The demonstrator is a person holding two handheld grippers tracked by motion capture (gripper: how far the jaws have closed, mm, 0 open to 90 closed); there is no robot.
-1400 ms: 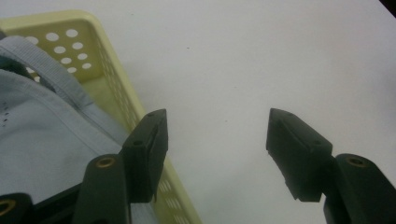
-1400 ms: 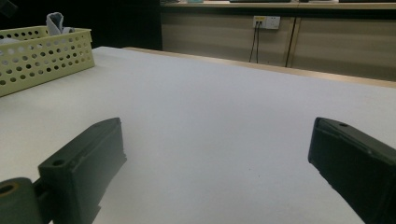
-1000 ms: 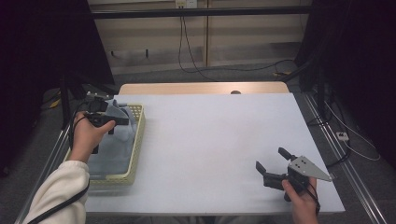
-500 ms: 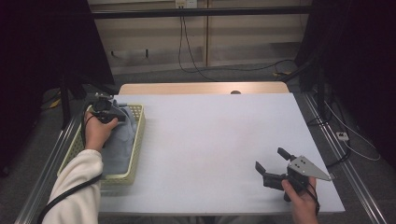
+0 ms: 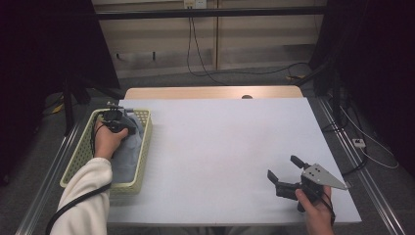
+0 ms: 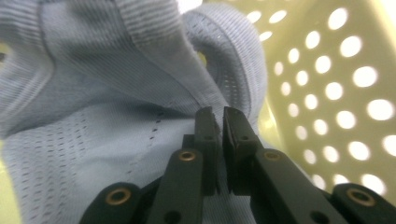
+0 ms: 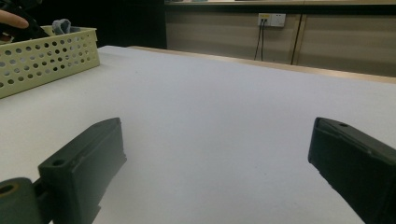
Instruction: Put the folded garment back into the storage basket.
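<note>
Hand-held gripper [image 6: 220, 122] pinching blue cloth [image 6: 107, 93] in basket [image 6: 336, 70]

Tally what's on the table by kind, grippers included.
Baskets: 1, the yellow perforated basket
Cloths: 1, the pale blue cloth inside it
Grippers: 2, the left gripper shut down in the cloth, the right gripper open over bare table
Total: 4

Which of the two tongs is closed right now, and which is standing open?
The left tongs, down in the yellow basket, are shut, tips nearly touching against the light blue cloth. The right tongs stand wide open above the white table.
</note>
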